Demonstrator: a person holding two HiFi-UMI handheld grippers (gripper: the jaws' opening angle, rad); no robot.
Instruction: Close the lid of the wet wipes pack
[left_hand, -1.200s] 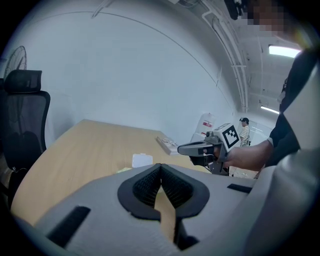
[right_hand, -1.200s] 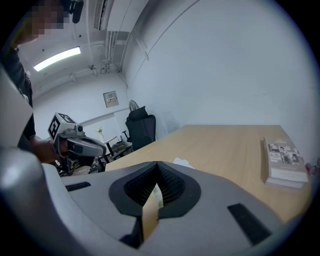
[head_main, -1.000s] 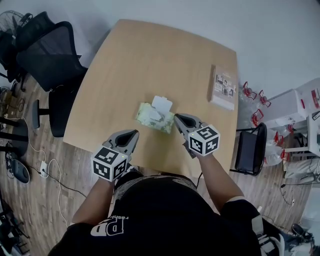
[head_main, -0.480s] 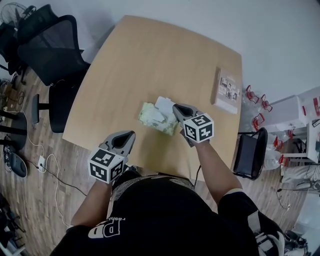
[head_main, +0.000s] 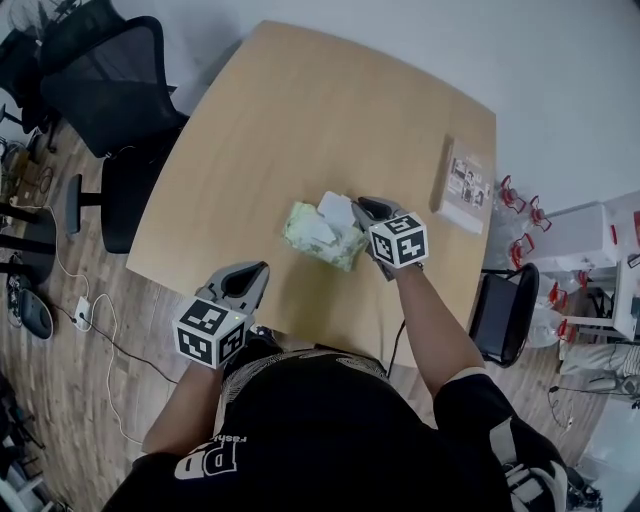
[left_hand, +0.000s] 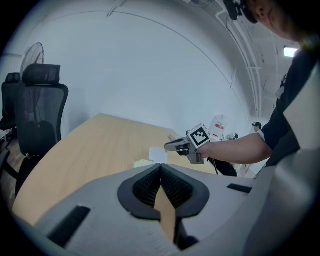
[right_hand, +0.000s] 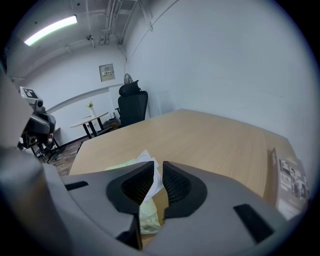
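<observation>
A pale green wet wipes pack (head_main: 318, 236) lies on the wooden table (head_main: 300, 110), its white lid (head_main: 336, 209) standing open at the far end. My right gripper (head_main: 364, 210) is shut and its tips sit right beside the lid's right edge; touching or not, I cannot tell. In the right gripper view the lid (right_hand: 145, 160) and green pack (right_hand: 149, 220) show just behind and below the right gripper (right_hand: 158, 168). My left gripper (head_main: 252, 274) hangs shut over the table's near edge, apart from the pack (left_hand: 142, 163), with nothing held.
A flat printed box (head_main: 466, 186) lies at the table's right edge. Black office chairs (head_main: 105, 90) stand left of the table, another dark chair (head_main: 500, 310) at the right. A cable and power strip (head_main: 82, 318) lie on the floor at left.
My right gripper has moved forward along the pack's right side, from its near corner to the open lid. The left gripper has stayed at the near edge.
</observation>
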